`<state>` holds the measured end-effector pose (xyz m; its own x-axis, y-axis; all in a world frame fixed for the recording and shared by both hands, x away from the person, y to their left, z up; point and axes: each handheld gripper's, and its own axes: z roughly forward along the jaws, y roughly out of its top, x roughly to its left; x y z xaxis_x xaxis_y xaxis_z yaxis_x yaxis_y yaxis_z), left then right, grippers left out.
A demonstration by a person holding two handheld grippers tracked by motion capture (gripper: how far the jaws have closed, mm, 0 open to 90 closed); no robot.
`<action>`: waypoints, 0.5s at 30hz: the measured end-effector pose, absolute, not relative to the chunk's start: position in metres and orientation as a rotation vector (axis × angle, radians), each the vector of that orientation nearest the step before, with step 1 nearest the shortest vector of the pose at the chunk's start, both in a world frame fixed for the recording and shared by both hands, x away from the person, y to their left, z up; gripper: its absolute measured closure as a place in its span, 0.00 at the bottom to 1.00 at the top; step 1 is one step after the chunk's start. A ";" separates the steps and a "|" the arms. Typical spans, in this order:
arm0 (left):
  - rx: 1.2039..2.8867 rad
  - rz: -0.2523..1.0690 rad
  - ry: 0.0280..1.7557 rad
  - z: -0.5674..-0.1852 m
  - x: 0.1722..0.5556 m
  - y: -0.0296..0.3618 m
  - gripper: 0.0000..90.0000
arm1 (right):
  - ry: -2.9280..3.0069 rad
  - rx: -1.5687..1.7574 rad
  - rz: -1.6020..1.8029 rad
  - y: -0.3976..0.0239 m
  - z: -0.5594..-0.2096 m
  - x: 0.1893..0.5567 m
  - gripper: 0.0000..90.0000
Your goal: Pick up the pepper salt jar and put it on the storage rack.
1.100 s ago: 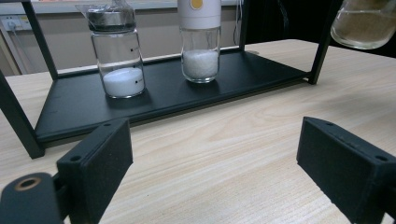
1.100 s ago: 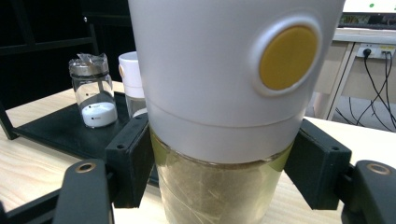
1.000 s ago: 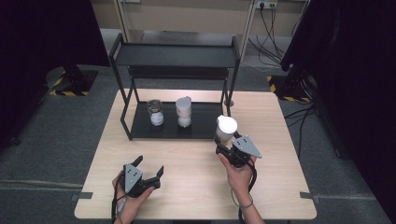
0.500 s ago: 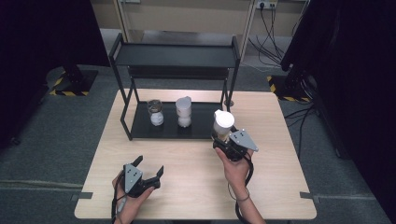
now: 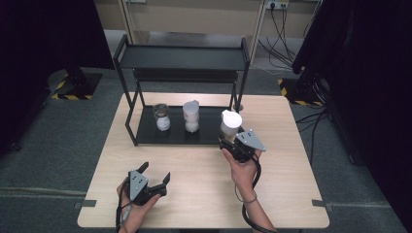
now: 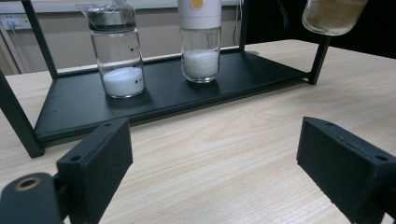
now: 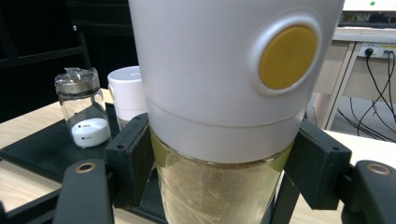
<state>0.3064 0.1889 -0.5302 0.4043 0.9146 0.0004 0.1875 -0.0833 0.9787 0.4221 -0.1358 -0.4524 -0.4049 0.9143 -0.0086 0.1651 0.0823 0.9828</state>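
Observation:
A jar point(image 5: 230, 122) with a white lid and a yellow button holds tan powder; my right gripper point(image 5: 229, 141) is shut on its glass body and carries it just off the right end of the black rack's lower shelf point(image 5: 145, 132). In the right gripper view the pads point(image 7: 133, 158) press both sides of the jar point(image 7: 224, 84). My left gripper point(image 5: 154, 176) rests open near the table's front left with nothing between its jaws. In the left gripper view point(image 6: 215, 163) the carried jar point(image 6: 332, 16) hangs at the top right.
On the lower shelf stand a foil-capped glass jar point(image 5: 162, 118) with white powder and a white-lidded jar point(image 5: 191, 116), also with white powder. The rack's upper shelf point(image 5: 182, 58) is bare. Its right front post point(image 6: 320, 58) stands close beside the carried jar.
My right gripper has carried the jar a little farther away and leftward, closer to the rack's right end. The left gripper has not moved.

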 end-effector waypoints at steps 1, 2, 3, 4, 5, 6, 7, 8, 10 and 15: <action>1.554 0.822 1.012 -0.530 0.306 0.189 0.11 | 1.673 1.082 1.381 -0.136 -0.452 0.423 0.34; 1.554 0.822 1.012 -0.530 0.306 0.189 0.11 | 1.673 1.084 1.380 -0.136 -0.452 0.424 0.34; 1.554 0.822 1.012 -0.530 0.306 0.189 0.11 | 1.671 1.086 1.379 -0.136 -0.451 0.426 0.34; 1.555 0.822 1.012 -0.530 0.306 0.189 0.11 | 1.672 1.088 1.377 -0.136 -0.451 0.427 0.34; 1.554 0.822 1.012 -0.530 0.306 0.189 0.11 | 1.672 1.091 1.376 -0.136 -0.451 0.428 0.34; 1.554 0.822 1.012 -0.530 0.306 0.189 0.11 | 1.672 1.093 1.375 -0.136 -0.451 0.430 0.34; 1.555 0.822 1.012 -0.530 0.306 0.189 0.11 | 1.670 1.096 1.373 -0.135 -0.450 0.431 0.34; 1.554 0.822 1.013 -0.530 0.306 0.189 0.11 | 1.670 1.098 1.372 -0.135 -0.450 0.433 0.34; 1.554 0.822 1.013 -0.530 0.306 0.189 0.11 | 1.671 1.103 1.370 -0.135 -0.450 0.435 0.34; 1.552 0.818 1.015 -0.530 0.307 0.189 0.11 | 1.674 1.110 1.362 -0.133 -0.451 0.441 0.34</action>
<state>0.3065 0.1893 -0.5302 0.4041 0.9147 -0.0043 0.1898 -0.0792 0.9786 0.4410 -0.1330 -0.4513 -0.3879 0.9217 -0.0019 0.1857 0.0802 0.9793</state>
